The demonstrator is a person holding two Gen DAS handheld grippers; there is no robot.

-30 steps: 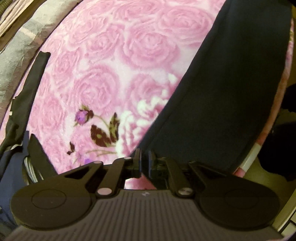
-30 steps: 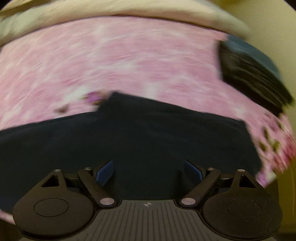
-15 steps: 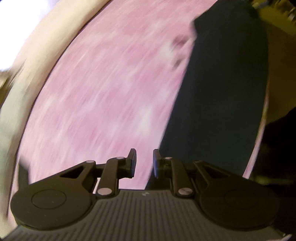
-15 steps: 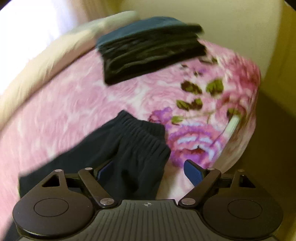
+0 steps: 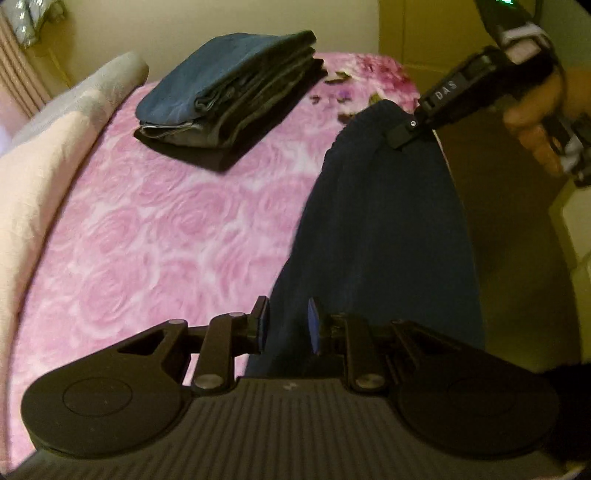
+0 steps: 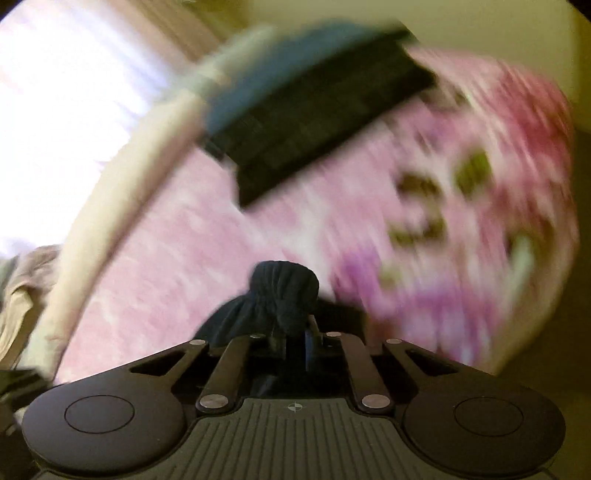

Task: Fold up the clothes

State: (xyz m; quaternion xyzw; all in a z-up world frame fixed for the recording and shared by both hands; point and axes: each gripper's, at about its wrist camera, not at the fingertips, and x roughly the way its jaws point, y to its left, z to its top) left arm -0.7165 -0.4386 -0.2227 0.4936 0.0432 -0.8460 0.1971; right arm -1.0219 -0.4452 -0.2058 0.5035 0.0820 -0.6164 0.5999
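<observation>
Right claw (image 6: 295, 341) now pinches bunched, ribbed navy garment (image 6: 284, 291).

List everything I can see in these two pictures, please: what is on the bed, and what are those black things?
Navy garment: one, dark navy, lying long along the bed's right edge; its gathered end is bunched in the right tool.
Stack of folded clothes: one pile, blue on top, grey and black below, at the far end of the bed.
Rose-patterned blanket: one, pink, covering the bed.
Cream blanket: one, cream and grey, along the bed's left side.
Wall: beige, behind the bed.
Left tool: black with blue pads, open, over the garment's near end.
Right tool: black, shut on the garment's far end.
Hand: one, holding the right tool.
</observation>
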